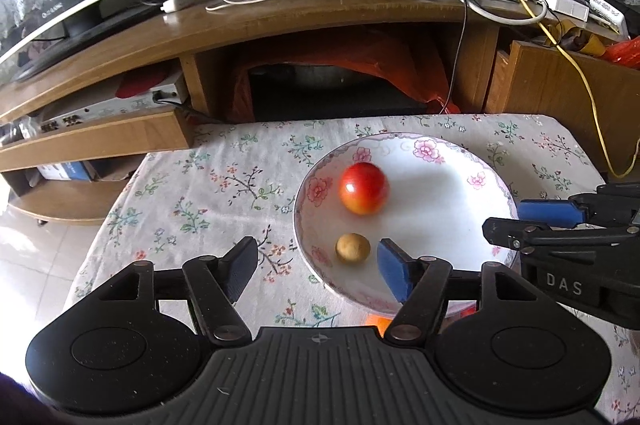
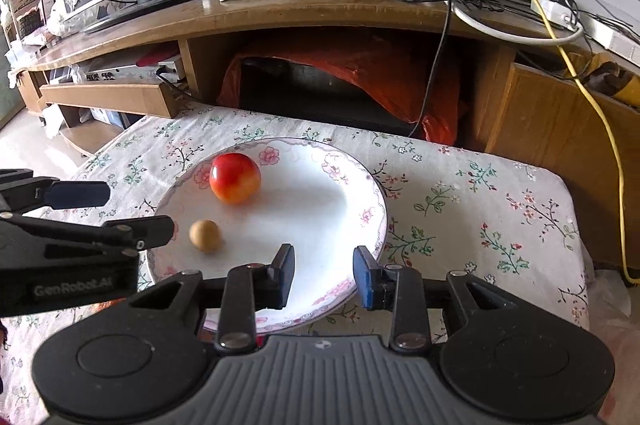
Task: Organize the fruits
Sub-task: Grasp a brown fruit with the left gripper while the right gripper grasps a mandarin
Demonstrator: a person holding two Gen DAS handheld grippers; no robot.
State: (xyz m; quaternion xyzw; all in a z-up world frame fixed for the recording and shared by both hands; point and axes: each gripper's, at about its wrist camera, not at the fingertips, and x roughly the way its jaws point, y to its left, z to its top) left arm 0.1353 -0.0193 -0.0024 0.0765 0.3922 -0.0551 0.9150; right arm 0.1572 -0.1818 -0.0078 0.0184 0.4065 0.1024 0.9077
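A white flowered plate (image 1: 432, 225) (image 2: 320, 209) sits on the floral tablecloth. On it lie a red-yellow apple (image 1: 363, 187) (image 2: 235, 178) and a small round tan fruit (image 1: 353, 247) (image 2: 205, 235). My left gripper (image 1: 316, 265) is open and empty, hovering over the plate's near-left rim, the tan fruit just ahead between its fingers. My right gripper (image 2: 324, 273) is open and empty over the plate's near-right rim. An orange fruit (image 1: 378, 323) peeks out under the left gripper's right finger. Each gripper shows in the other's view.
The small table (image 1: 192, 193) with the flowered cloth stands against a wooden TV cabinet (image 1: 280, 21) holding a TV, a router and tangled cables. A red bag sits in the cabinet's recess (image 2: 360, 73). Tiled floor lies to the left.
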